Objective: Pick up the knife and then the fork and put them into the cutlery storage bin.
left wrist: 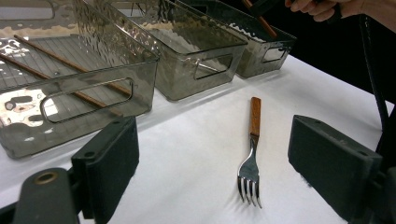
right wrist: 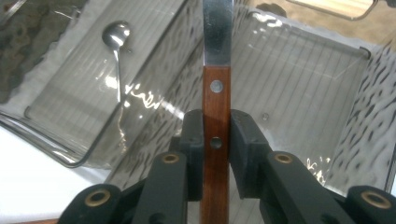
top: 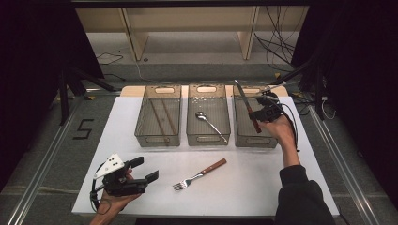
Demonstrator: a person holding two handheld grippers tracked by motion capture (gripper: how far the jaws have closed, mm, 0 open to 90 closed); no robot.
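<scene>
One table knife (top: pixel 248 107), steel blade with a riveted wooden handle, held in the right gripper (top: pixel 264 111) over the clear bin (top: pixel 256 136) at 1 o'clock on the counter (top: pixel 244 187). In the right gripper view the jaws are clamped on the flat sides of the handle (right wrist: pixel 216 140), between the two rivets, blade (right wrist: pixel 217 28) pointing away over the bin floor.

Handling: stiff, probably light to moderate in weight, balance likely near the handle. Wood gives the pads good friction; the polished blade would be slippery and edged, so the handle is the place to hold. Not fragile, though a drop into hard plastic could clatter or bounce.

One fork (top: pixel 199 174), same wooden handle, lies flat at 6 o'clock on the counter, tines toward the person. Best taken by the wooden handle (left wrist: pixel 255 116); it lies low, so the jaws must come down close to the surface.

One spoon (top: pixel 210 123) in the middle bin (top: pixel 208 138); two chopsticks (top: pixel 162 117) in the bin at 11 o'clock (top: pixel 157 138).

Left gripper (top: pixel 141 169): resting at 7 o'clock, jaws wide apart, nothing between them, aimed at the fork.
</scene>
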